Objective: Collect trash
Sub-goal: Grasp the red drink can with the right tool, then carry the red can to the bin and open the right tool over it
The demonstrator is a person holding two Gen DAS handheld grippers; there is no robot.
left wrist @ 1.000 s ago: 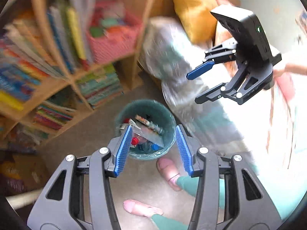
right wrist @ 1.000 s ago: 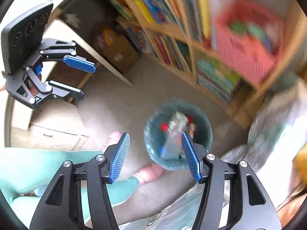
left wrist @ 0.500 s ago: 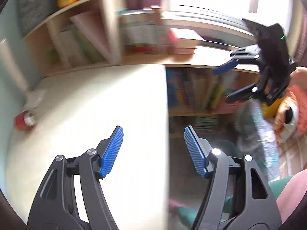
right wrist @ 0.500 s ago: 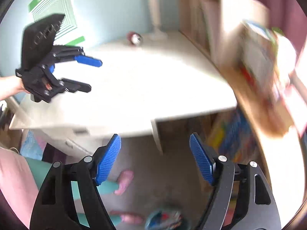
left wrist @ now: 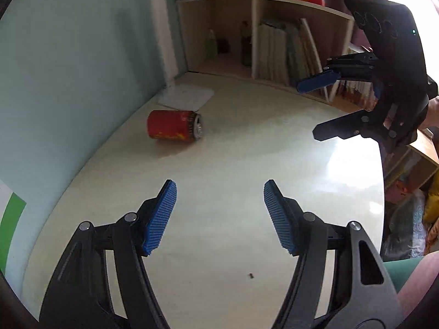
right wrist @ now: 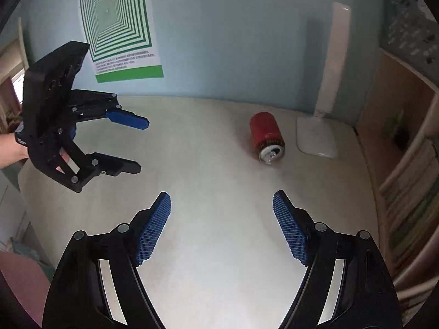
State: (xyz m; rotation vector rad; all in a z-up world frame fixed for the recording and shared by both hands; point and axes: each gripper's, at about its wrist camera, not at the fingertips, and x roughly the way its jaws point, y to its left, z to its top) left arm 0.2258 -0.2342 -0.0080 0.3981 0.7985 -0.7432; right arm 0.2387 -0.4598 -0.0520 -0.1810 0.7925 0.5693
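A red drink can [left wrist: 173,124] lies on its side on the white desk [left wrist: 233,181], near the far wall; it also shows in the right wrist view [right wrist: 266,136]. My left gripper [left wrist: 219,213] is open and empty above the desk, well short of the can. My right gripper [right wrist: 221,224] is open and empty, also short of the can. Each gripper shows in the other's view: the right one [left wrist: 321,107] at the right, the left one [right wrist: 138,145] at the left.
A white desk lamp [right wrist: 319,137] stands by the wall next to the can. A wooden shelf unit with books [left wrist: 279,44] borders the desk's far right side. A green striped poster [right wrist: 118,24] hangs on the blue wall.
Both grippers have swung up from above the floor trash bin to over the desk. The can has come into view ahead. Both stay open.
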